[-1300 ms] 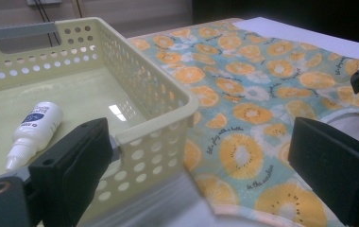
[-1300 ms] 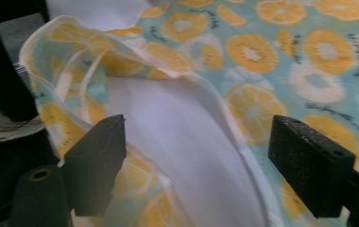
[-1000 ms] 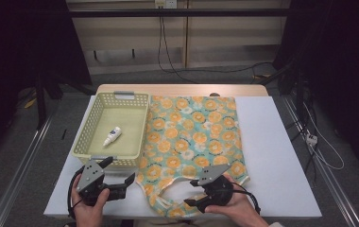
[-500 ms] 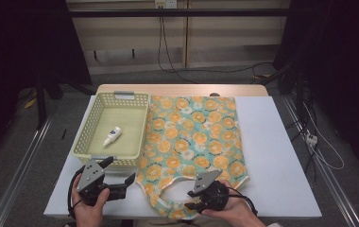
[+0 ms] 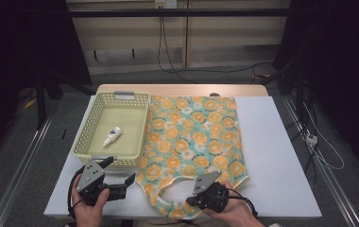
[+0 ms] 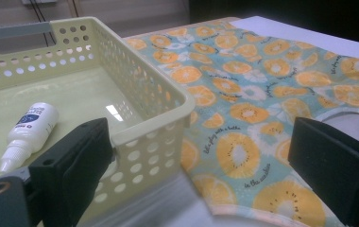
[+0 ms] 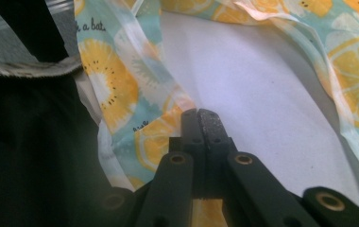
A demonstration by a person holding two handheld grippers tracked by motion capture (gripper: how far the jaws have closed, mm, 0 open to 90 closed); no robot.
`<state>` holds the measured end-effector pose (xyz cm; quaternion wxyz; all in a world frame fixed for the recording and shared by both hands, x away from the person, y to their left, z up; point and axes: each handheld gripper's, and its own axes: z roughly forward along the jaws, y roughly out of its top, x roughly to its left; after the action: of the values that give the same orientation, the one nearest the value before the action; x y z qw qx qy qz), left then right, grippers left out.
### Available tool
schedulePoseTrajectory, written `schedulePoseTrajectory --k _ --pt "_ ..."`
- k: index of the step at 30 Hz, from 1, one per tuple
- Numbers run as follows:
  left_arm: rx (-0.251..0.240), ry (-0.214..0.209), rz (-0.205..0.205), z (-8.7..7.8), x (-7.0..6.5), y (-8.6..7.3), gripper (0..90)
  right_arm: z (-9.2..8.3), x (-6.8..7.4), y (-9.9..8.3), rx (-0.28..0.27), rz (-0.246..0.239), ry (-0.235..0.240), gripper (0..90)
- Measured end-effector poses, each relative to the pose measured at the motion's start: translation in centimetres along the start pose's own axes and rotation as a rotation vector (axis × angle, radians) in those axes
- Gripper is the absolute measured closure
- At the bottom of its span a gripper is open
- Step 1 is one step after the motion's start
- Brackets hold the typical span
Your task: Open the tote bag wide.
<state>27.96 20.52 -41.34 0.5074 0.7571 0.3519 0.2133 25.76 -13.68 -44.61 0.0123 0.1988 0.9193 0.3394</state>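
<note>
The right gripper (image 7: 201, 118) has just been closing and now pinches the orange-print bag's handle (image 7: 154, 137). The left gripper (image 5: 121, 177) gapes empty beside the basket (image 5: 85, 142).

Your fabric bag (image 5: 192, 142) is pale turquoise, printed all over with orange citrus slices, white blossoms and small black lettering, edged in a lighter trim. Beside it you have a pale yellow perforated basket (image 5: 87, 137) with a grey handle, holding a white bottle (image 5: 112, 136) with a dark blue label. Your desk (image 5: 277, 151) is white; both grippers are black.
</note>
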Motion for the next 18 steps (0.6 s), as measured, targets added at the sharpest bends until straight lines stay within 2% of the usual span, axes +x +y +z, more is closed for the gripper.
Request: schedulePoseTrajectory --k 5,7,9,13,18 --pt "-0.001 0.000 0.001 0.0 0.0 0.0 6.6 -0.2 -0.2 -0.2 -0.025 0.040 0.018 90.0" --pt "0.000 -0.001 0.000 0.0 0.0 0.0 6.6 -0.6 -0.3 -0.2 -0.058 0.063 0.034 90.0" --pt "0.003 -0.002 0.006 0.0 0.0 0.0 6.6 -1.0 -0.5 -0.1 -0.076 0.077 0.030 90.0" --pt "0.003 0.001 0.004 0.0 0.0 0.0 6.6 -1.4 -0.7 0.0 -0.108 0.087 0.034 90.0" --pt "0.006 -0.001 0.006 0.0 -0.1 0.0 6.6 -2.6 -1.2 0.5 -0.151 0.091 0.014 90.0"
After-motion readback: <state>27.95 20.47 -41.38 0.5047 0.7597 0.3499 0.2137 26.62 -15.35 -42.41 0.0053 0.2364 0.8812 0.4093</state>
